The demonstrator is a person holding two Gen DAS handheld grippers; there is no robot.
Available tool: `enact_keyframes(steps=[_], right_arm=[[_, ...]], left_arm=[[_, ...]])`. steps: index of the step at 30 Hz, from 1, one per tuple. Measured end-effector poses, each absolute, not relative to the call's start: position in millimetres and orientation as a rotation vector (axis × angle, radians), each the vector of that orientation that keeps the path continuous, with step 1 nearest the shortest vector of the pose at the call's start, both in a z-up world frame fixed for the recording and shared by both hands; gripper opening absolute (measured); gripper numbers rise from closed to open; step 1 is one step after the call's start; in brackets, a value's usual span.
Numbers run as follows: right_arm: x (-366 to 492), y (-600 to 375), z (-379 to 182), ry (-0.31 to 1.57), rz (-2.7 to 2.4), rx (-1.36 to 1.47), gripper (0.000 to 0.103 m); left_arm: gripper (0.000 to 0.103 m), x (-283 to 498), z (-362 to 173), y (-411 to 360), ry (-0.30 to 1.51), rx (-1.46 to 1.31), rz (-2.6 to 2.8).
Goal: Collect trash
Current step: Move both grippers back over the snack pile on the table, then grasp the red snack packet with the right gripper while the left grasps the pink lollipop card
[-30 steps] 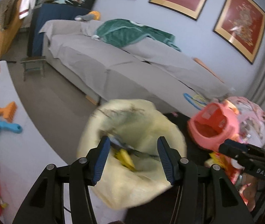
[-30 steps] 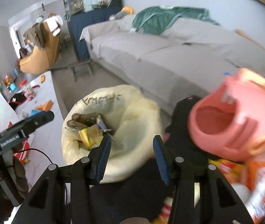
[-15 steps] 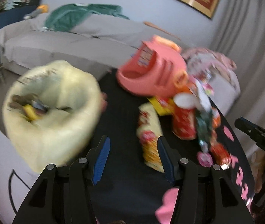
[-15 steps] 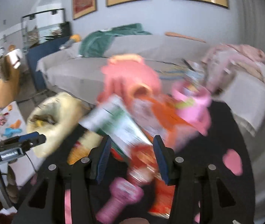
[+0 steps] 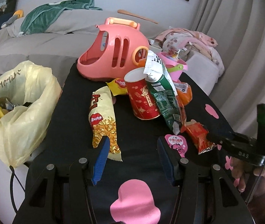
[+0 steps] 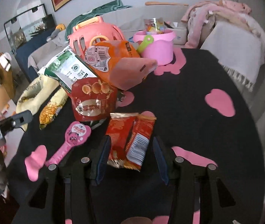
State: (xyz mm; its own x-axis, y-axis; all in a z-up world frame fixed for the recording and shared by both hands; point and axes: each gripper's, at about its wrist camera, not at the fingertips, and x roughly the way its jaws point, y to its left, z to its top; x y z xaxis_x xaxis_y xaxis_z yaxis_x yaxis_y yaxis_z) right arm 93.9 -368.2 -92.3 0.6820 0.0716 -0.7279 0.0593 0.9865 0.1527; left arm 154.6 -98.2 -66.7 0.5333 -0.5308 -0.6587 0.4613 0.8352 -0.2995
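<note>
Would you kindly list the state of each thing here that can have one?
Trash bag: open, partly filled.
Red cup: tipped, mouth open.
Yellow noodle packet: lying flat.
Red wrapper: flat, between right claw fingers, not gripped.
Left claw: open, empty.
Pink basket: on its side.

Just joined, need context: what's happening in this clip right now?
A person is clearing snack trash off a black table with a handheld gripper in each hand. Both are open and hold nothing. The right gripper is lined up on a red wrapper lying flat between its open fingers. The left gripper points at the pile, its left finger over the tip of a yellow noodle-snack bag. A yellow trash bag with some scraps in it sits open at the table's left edge.
</note>
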Motion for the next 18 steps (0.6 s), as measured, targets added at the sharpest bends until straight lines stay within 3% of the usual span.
enact_keyframes(steps=[8,18], right_arm=[[130,-350,-103,0.880,-0.043,0.102,0.047],[113,-363,-102,0.910,-0.081,0.145,0.046]], left_arm=[[0.054,155,-69,-90,0.832,-0.098,-0.559],[0.054,150,-77,-131,0.896,-0.074,-0.681]])
